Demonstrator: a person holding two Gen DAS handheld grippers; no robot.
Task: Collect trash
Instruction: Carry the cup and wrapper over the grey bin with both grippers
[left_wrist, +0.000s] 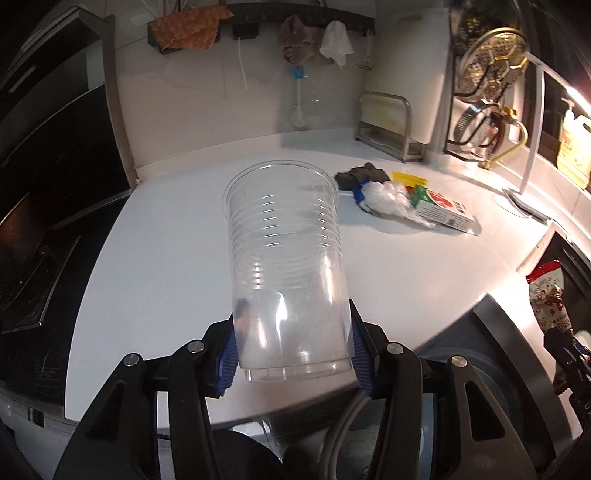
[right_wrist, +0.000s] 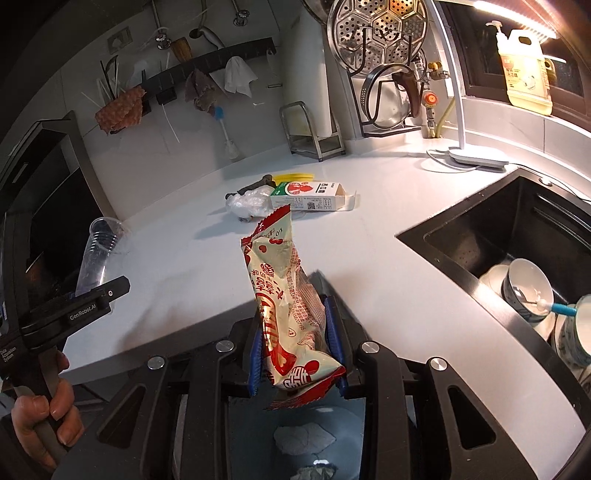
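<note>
White kitchen counter (left_wrist: 177, 258) below: left gripper (left_wrist: 291, 354) clamps a clear plastic cup (left_wrist: 284, 258); right gripper (right_wrist: 297, 354) pinches a snack wrapper (right_wrist: 284, 295).

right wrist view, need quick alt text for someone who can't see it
The right hand-held gripper pinches a red-and-cream snack wrapper above a white counter. Farther back lie a small carton and crumpled plastic; a sink with bowls is on the right.

A white kitchen surface (right_wrist: 388, 229) meets a pale wall hung with a dark rail (right_wrist: 207, 70). A dark sink (right_wrist: 480, 236) sits beneath a bright light strip (right_wrist: 517, 18).
</note>
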